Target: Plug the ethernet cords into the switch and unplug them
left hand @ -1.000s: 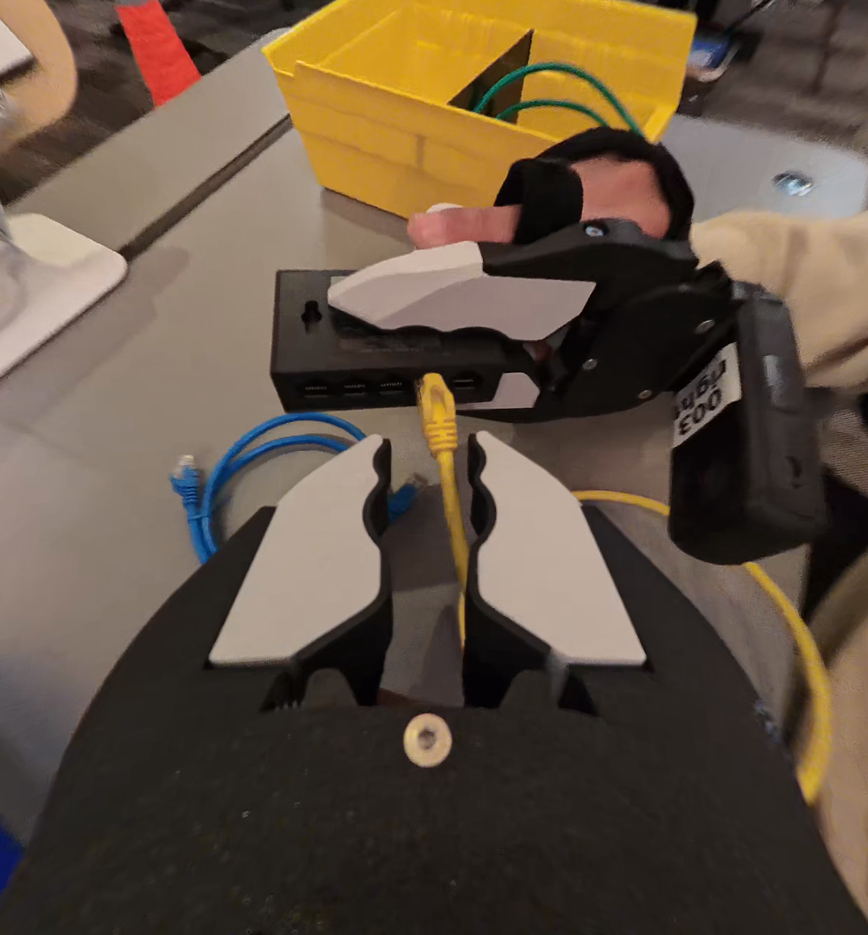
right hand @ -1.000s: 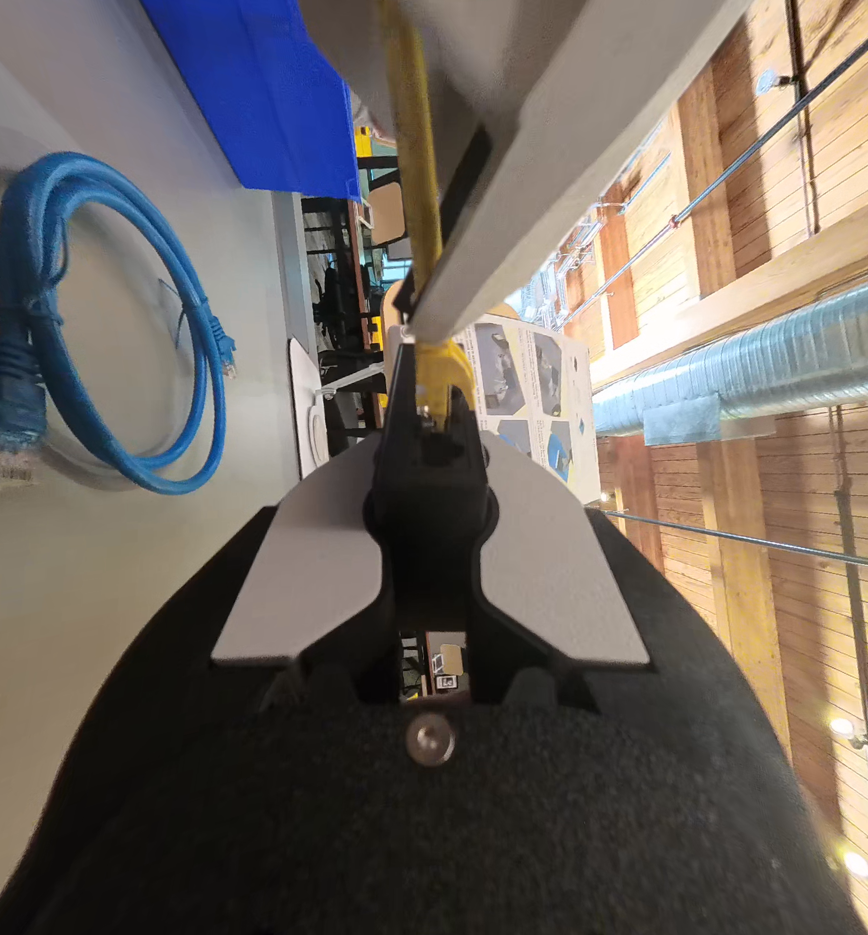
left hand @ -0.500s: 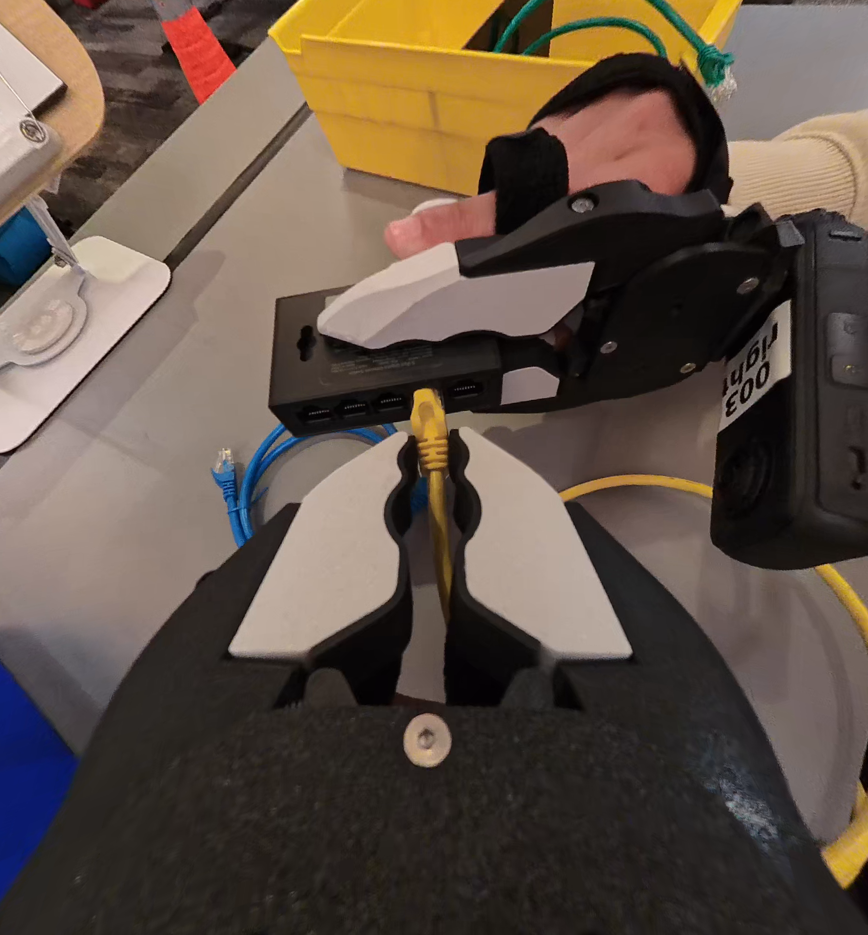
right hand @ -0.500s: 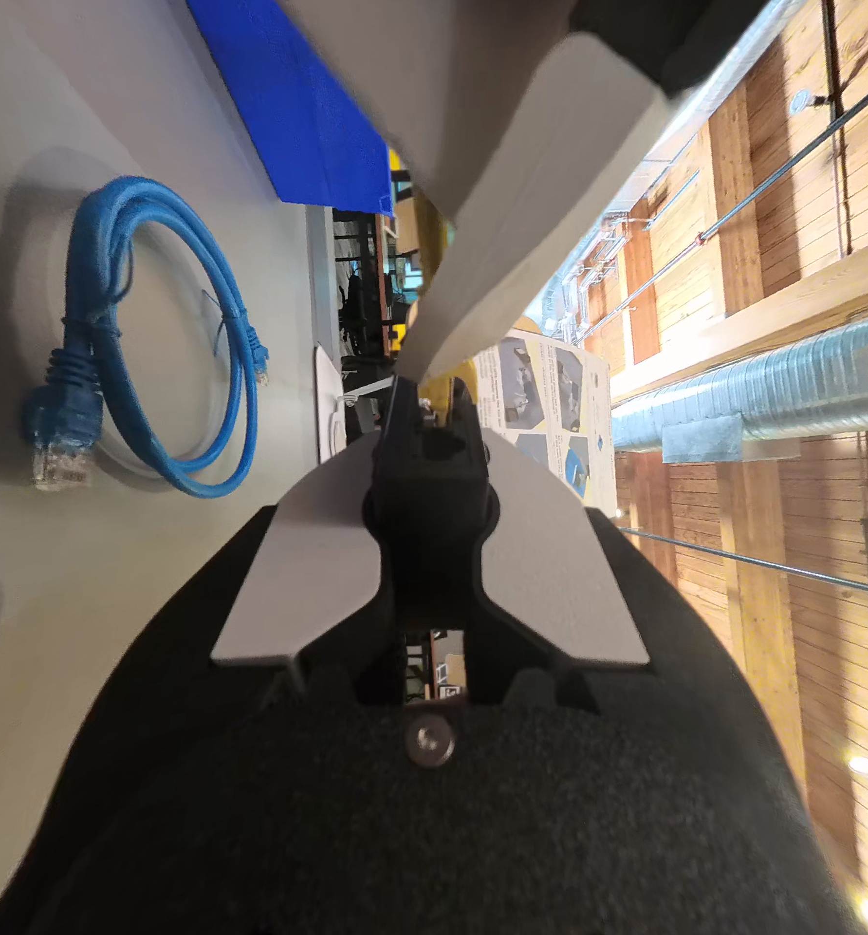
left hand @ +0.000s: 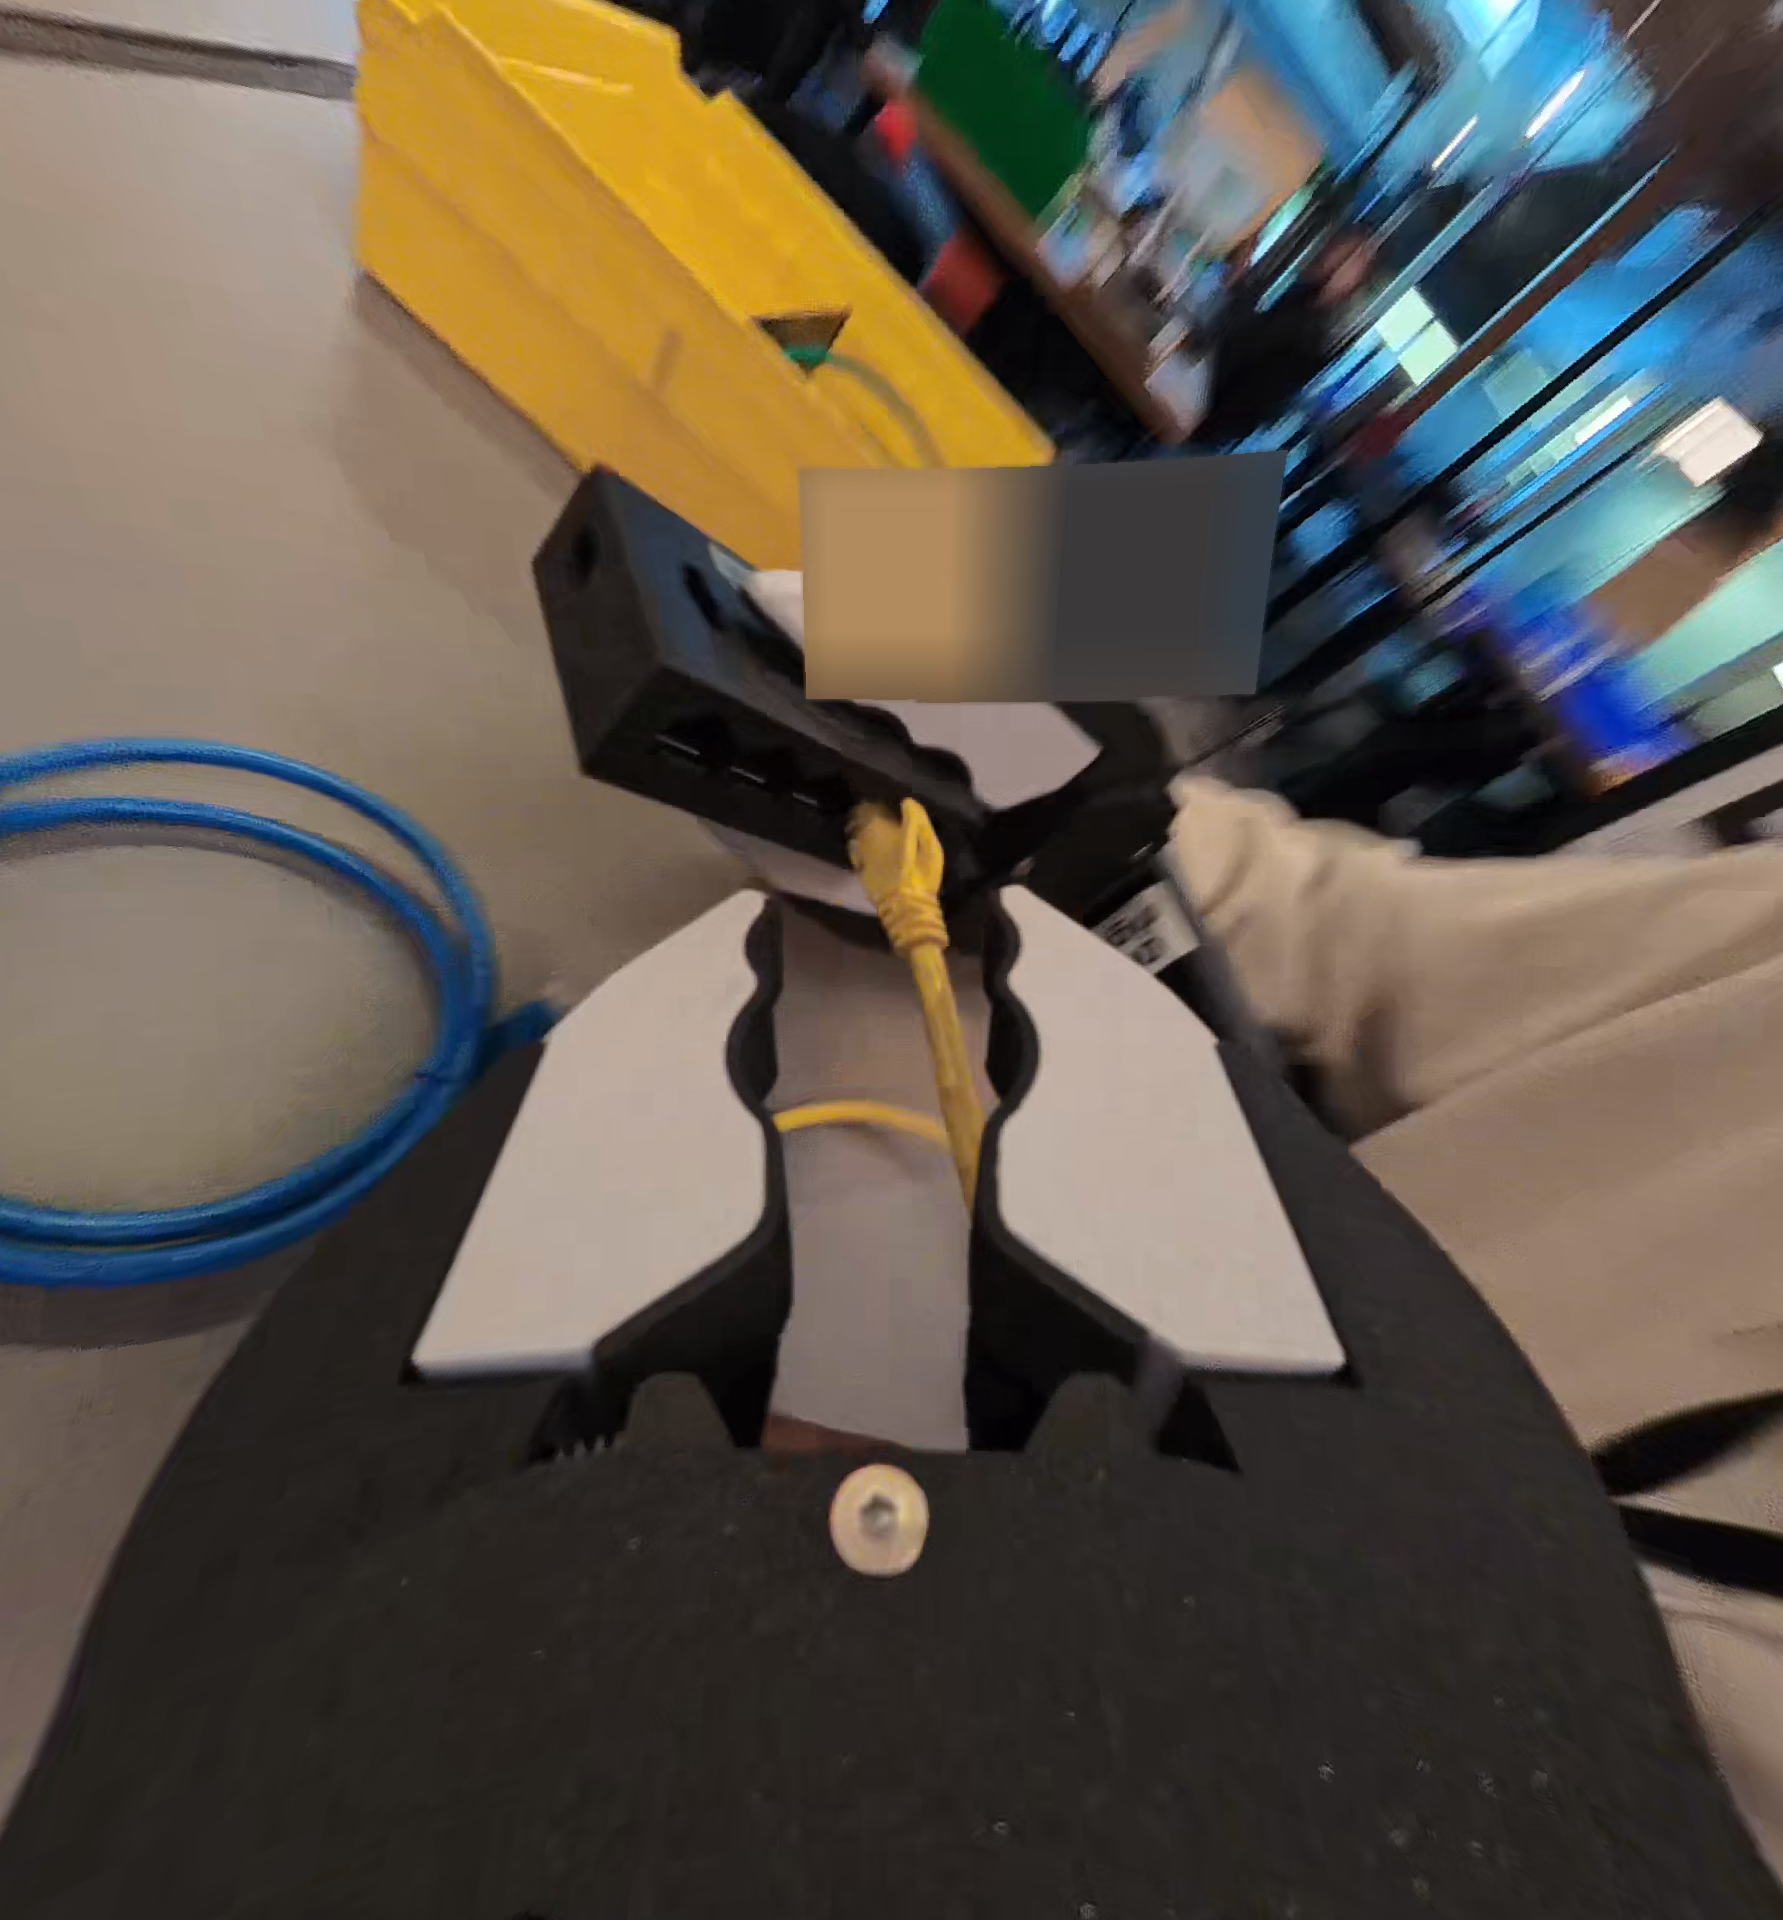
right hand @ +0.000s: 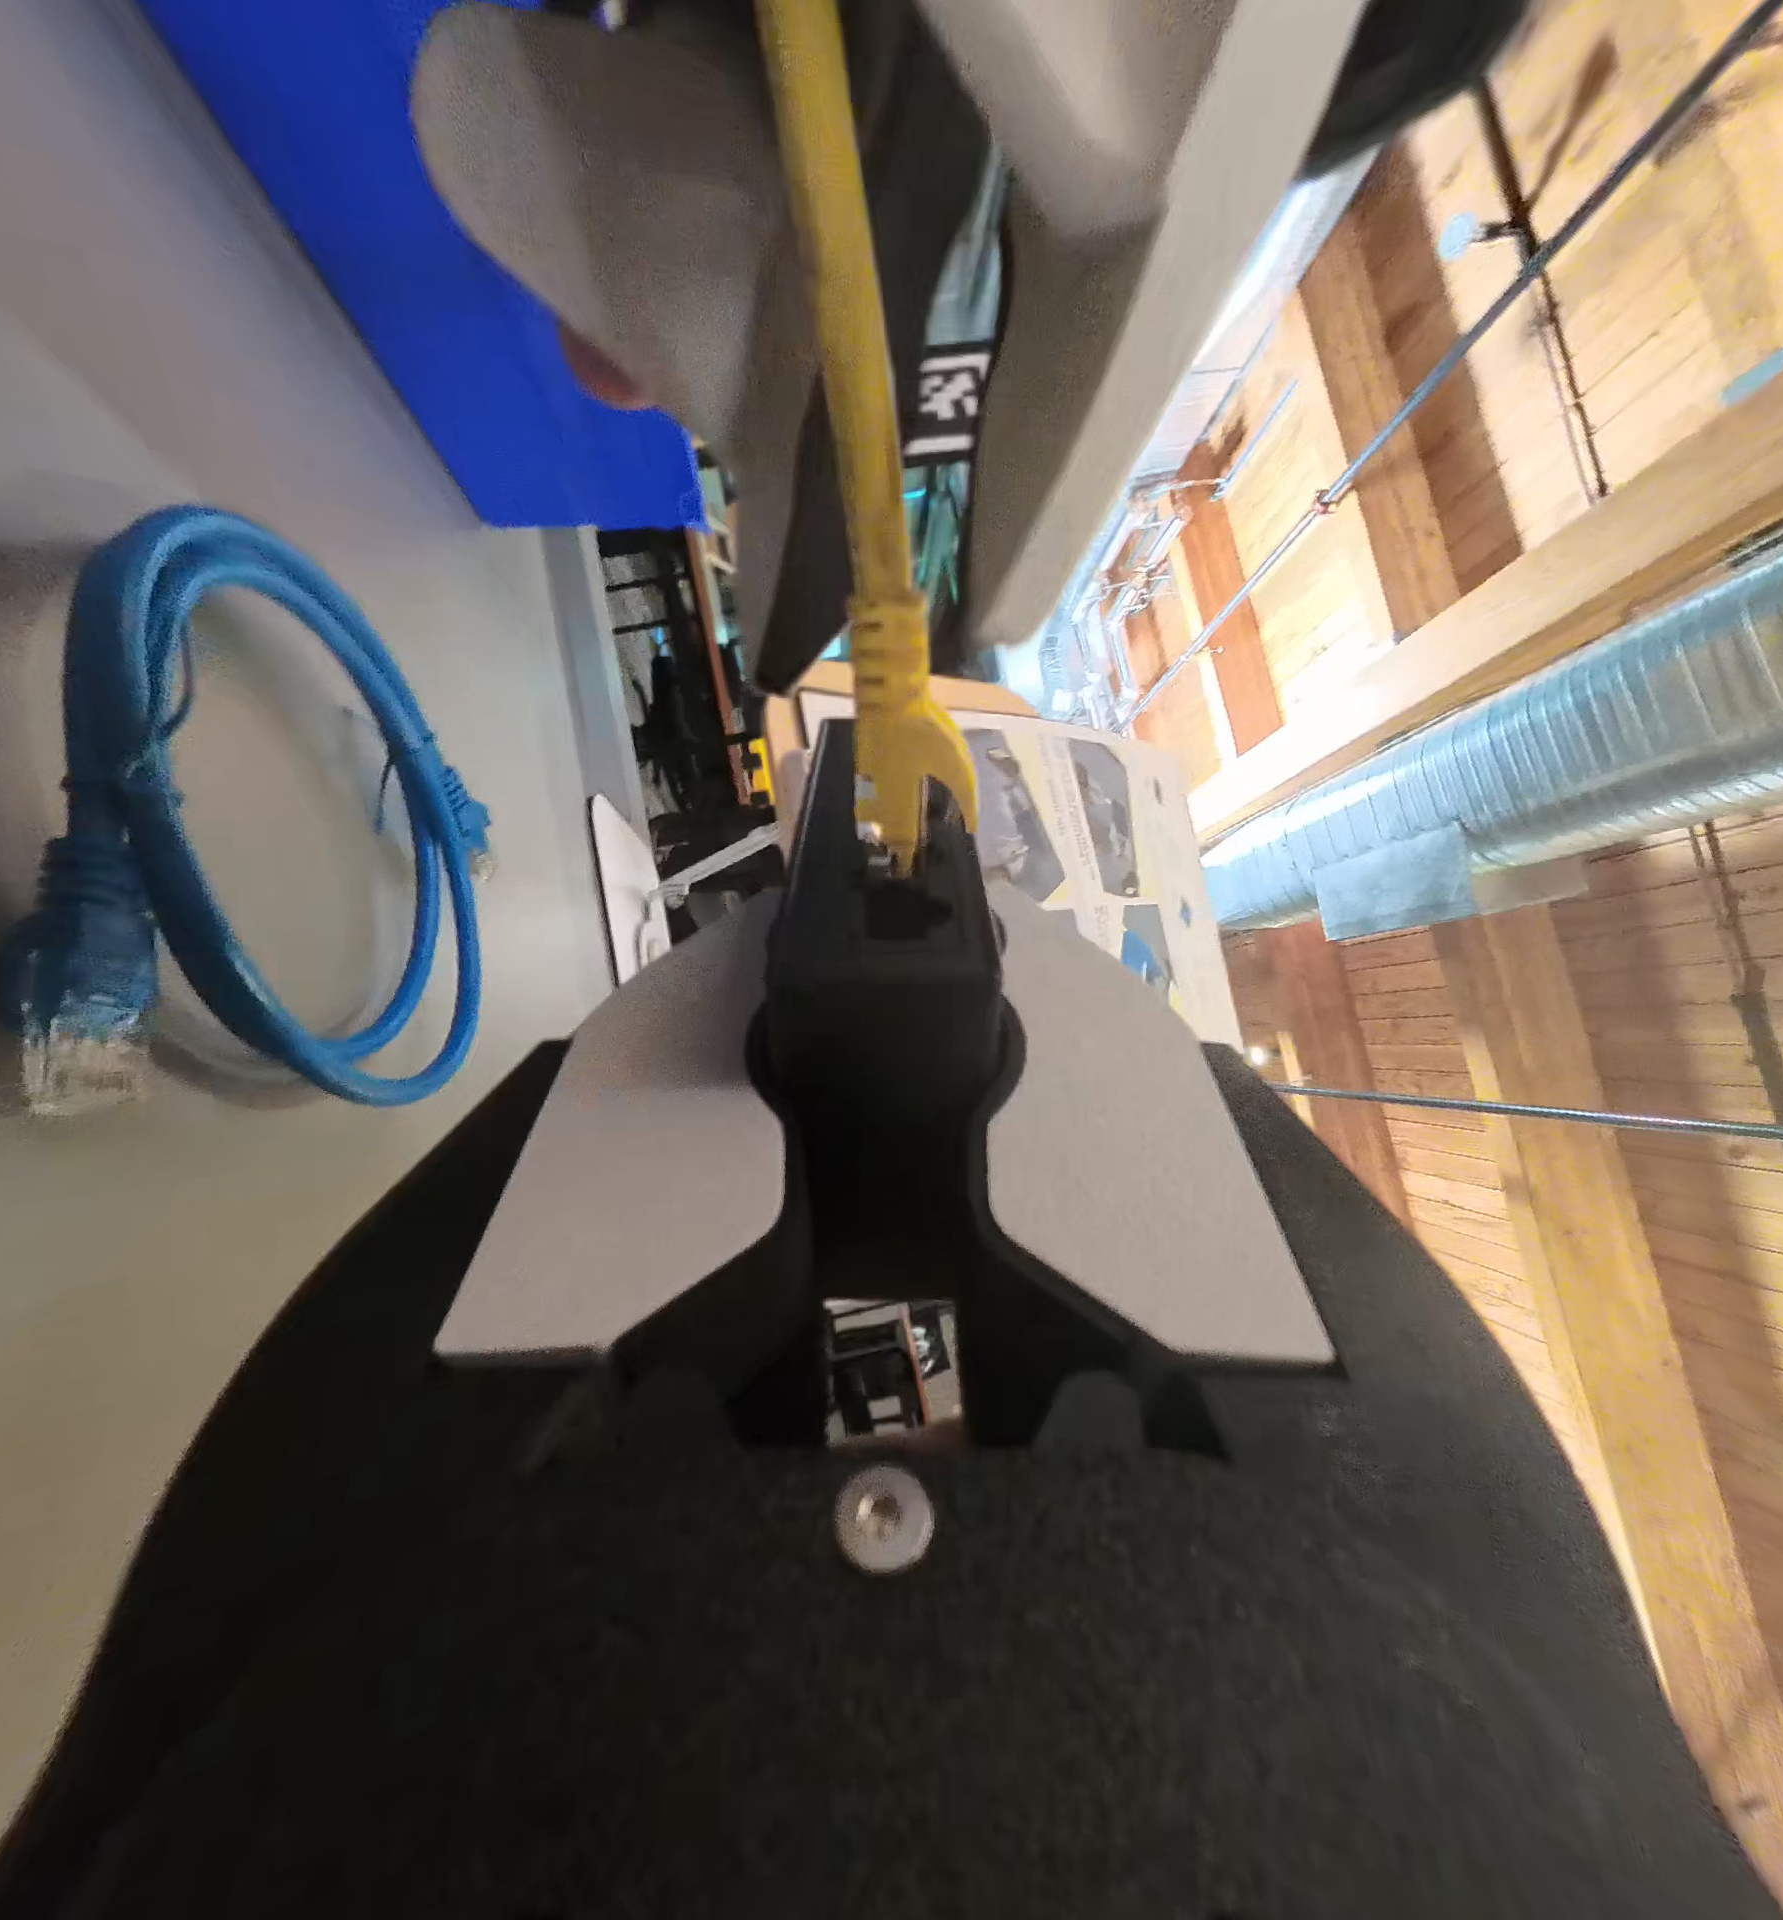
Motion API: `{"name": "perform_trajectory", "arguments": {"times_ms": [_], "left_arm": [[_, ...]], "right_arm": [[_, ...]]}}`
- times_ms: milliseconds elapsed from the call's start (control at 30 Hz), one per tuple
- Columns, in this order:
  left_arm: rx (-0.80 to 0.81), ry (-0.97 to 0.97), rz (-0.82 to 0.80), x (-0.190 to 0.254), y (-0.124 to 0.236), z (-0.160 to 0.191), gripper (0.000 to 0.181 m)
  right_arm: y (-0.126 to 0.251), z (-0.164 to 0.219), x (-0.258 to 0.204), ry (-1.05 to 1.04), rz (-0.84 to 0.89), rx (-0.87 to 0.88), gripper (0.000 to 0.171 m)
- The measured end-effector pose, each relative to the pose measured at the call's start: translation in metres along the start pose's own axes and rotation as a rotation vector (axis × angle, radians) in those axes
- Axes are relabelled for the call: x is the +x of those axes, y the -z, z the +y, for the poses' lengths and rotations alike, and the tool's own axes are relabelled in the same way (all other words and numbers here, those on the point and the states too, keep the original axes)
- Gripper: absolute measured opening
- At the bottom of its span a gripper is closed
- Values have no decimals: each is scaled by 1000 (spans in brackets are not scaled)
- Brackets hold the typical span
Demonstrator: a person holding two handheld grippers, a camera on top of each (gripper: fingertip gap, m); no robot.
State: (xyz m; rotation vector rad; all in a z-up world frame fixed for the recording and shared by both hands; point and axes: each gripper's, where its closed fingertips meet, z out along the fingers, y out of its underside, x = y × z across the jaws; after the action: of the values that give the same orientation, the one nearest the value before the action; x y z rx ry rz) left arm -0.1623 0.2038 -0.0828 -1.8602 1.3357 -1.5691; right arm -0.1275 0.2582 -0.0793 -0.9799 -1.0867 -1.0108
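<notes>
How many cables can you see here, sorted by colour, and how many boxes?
Yellow cable, plugged into the black switch: 1
Blue cable, coiled on the table: 1
Green cable, in the yellow bin: 1
Black switch: 1
Yellow bin: 1
Blue bin: 1
Total: 6

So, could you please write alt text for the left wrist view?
A yellow ethernet cord is plugged into a black switch, tilted and held off the grey table. The left gripper has open jaws around the cord. A coiled blue cord lies left, a yellow bin behind.
</notes>
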Motion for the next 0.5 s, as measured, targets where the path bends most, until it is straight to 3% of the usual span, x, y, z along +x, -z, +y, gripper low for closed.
{"name": "perform_trajectory", "arguments": {"times_ms": [100,267,333,500], "left_arm": [[133,221,153,3,6,-8,35],[176,449,222,6,-5,6,33],[168,465,180,0,-8,11,21],[164,430,132,-4,-6,13,14]], "right_arm": [[5,-9,7,20,54,56,30],[5,-16,-2,129,76,74,30],[4,-19,-6,156,70,85,30],[3,-20,-10,180,62,81,30]]}}
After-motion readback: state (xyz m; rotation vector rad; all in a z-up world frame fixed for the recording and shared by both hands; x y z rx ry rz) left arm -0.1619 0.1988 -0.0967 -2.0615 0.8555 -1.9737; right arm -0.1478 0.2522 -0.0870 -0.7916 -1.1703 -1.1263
